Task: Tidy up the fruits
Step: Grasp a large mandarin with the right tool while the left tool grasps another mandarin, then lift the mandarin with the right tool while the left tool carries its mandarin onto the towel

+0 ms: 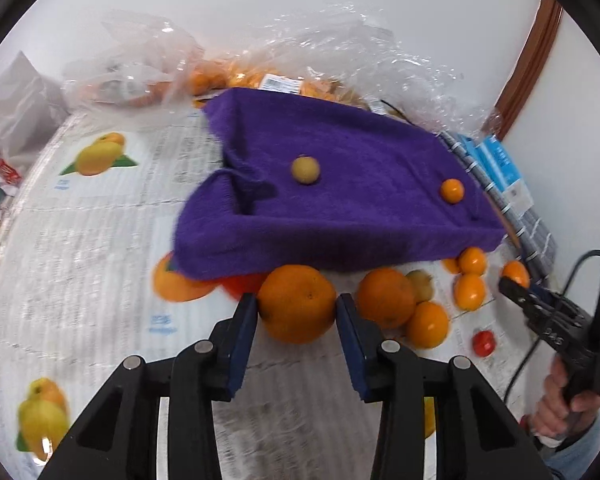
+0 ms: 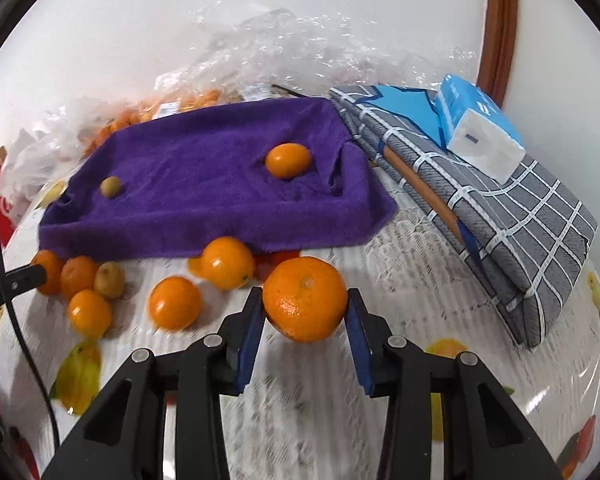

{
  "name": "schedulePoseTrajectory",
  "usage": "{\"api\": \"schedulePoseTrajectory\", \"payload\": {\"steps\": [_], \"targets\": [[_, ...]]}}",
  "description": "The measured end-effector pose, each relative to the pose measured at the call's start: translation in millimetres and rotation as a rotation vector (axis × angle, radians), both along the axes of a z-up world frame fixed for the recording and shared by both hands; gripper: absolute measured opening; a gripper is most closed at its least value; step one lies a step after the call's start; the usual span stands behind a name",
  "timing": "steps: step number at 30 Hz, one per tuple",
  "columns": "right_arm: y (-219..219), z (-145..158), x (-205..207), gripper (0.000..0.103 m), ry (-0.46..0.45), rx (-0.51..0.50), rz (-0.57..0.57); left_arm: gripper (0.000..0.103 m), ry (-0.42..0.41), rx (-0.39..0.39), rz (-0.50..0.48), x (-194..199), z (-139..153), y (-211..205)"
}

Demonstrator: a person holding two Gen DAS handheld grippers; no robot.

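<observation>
My left gripper [image 1: 296, 306] is shut on a large orange [image 1: 297, 303] just above the fruit-print tablecloth, in front of a purple towel [image 1: 340, 184]. My right gripper [image 2: 306, 306] is shut on another orange [image 2: 305, 299], also in front of the towel [image 2: 204, 184]. On the towel lie a small green fruit [image 1: 305, 169] and a small orange fruit [image 1: 452, 190]; they also show in the right wrist view, the green fruit [image 2: 111, 187] and the orange fruit [image 2: 288, 160]. Several loose oranges [image 1: 386, 298] and kumquats [image 1: 469, 291] lie by the towel's front edge.
Clear plastic bags of oranges [image 1: 236, 76] lie behind the towel by the white wall. A folded grey checked cloth [image 2: 500, 200] with a blue tissue pack [image 2: 476, 124] lies to the right. A small red fruit [image 1: 483, 343] sits near the right gripper's body [image 1: 556, 320].
</observation>
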State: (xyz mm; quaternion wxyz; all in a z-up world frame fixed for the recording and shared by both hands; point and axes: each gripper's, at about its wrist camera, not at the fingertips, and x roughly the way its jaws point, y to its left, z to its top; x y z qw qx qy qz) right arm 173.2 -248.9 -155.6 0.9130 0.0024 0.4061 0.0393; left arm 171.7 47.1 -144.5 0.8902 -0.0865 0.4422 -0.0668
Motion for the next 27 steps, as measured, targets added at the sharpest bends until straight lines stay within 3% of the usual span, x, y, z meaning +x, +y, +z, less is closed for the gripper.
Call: {"api": "schedulePoseTrajectory", "payload": {"steps": [6,10,18,27], "targets": [[5,-15,1,0.04,0.051,-0.001,0.005,0.04,-0.001,-0.017,0.009,0,-2,7],[5,-16,1,0.041,0.036,0.003,-0.001,0.048,0.017,-0.009,0.013,7,-9,3],[6,-16,-1,0.04,0.022,-0.009,-0.002,0.041,-0.022,0.03,0.01,3,-13,-5],[-4,12,-1,0.04,-0.027,0.001,-0.042,0.041,-0.071,-0.017,0.025,0,16,3]]}}
